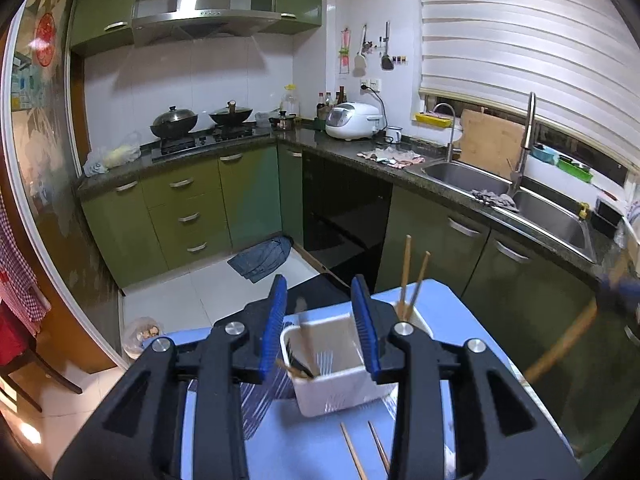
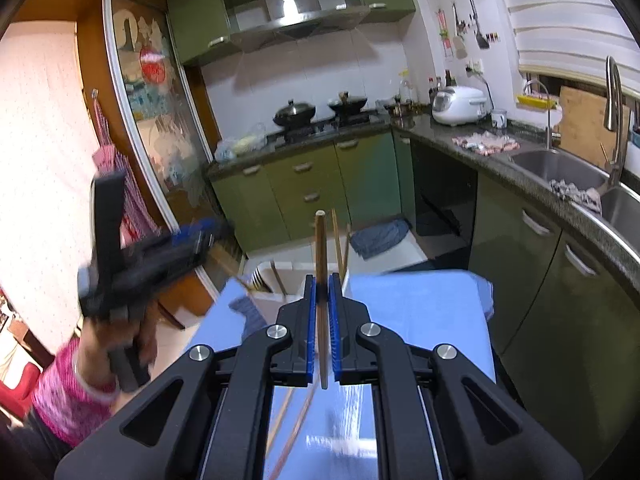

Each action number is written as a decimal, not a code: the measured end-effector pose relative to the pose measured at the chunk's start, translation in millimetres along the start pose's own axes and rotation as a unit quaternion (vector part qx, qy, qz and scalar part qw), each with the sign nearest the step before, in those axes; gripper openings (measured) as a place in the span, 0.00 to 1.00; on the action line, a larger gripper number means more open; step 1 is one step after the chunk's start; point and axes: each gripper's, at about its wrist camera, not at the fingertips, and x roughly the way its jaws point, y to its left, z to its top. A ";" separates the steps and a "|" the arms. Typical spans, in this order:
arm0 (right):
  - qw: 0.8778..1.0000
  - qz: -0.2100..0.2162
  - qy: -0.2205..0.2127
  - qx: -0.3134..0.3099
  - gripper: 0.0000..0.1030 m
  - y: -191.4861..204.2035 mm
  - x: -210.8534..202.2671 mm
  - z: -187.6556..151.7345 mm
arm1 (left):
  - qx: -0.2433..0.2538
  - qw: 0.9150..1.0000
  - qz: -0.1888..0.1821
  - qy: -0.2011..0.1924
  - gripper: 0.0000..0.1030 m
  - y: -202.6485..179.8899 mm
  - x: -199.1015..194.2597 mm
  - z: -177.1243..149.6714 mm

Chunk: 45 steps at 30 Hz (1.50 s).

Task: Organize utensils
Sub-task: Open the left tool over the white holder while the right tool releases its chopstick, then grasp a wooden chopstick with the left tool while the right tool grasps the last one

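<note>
1. Left gripper (image 1: 324, 324): jaws spread wide, nothing between them; hovers above the white bin (image 1: 340, 384). In the right wrist view the same tool (image 2: 160, 248) shows blurred at left, held by a hand (image 2: 132, 344) w/ pink sleeve.
2. Right gripper (image 2: 325, 320): jaws closed on one wooden chopstick (image 2: 321, 280), which stands approx. upright, its top end above the jaw tips and its lower end below the blue pads (image 2: 308, 328).
3. White bin: sits on the blue table (image 1: 460, 320); two compartments. Near compartment holds forks (image 1: 326, 362) and dark-handled utensils, exact count unclear. Far compartment holds two chopsticks (image 1: 412, 280) standing upright, leaning slightly apart.
4. Loose chopsticks (image 1: 360, 456): two lie on the table surface just in front of the bin, near the left gripper's right finger.
5. Striped cloth (image 1: 256, 404): lies on the table beside the bin, left side, partly under the gripper.
6. Bkgd: green cabinets (image 1: 184, 208), stove w/ two lidded woks (image 1: 202, 120), rice cooker (image 1: 352, 120), double sink (image 1: 520, 196).
</note>
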 end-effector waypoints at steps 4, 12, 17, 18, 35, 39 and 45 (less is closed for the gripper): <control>0.999 -0.002 -0.034 0.005 0.07 6.8 2.0 35.9 | -0.007 1.000 -0.012 -0.010 0.32 4.1 -27.6 -9.7; 0.997 -0.024 -0.074 0.015 0.07 9.6 40.7 92.2 | 0.018 1.000 -0.013 -0.021 0.32 0.1 -75.3 -32.7; 0.998 -0.038 -0.034 0.021 0.07 4.4 90.6 92.2 | 0.019 0.999 -0.015 -0.021 0.32 -0.2 -89.7 -41.9; 0.999 -0.037 -0.025 0.023 0.07 2.6 100.4 89.4 | 0.020 1.000 -0.015 -0.019 0.32 0.0 -90.1 -43.8; 1.000 -0.024 0.003 -0.006 0.19 8.3 50.9 -3.0 | -0.025 0.996 -0.033 0.084 0.34 -8.9 -49.1 -106.8; 0.998 -0.055 0.025 0.000 0.19 -10.2 31.6 -61.3 | -0.040 0.990 -0.025 0.137 0.35 -17.6 -12.7 -131.2; 0.993 -0.078 0.082 0.023 0.19 -39.1 41.3 -126.4 | -0.048 0.976 -0.008 0.211 0.34 -33.8 46.3 -159.4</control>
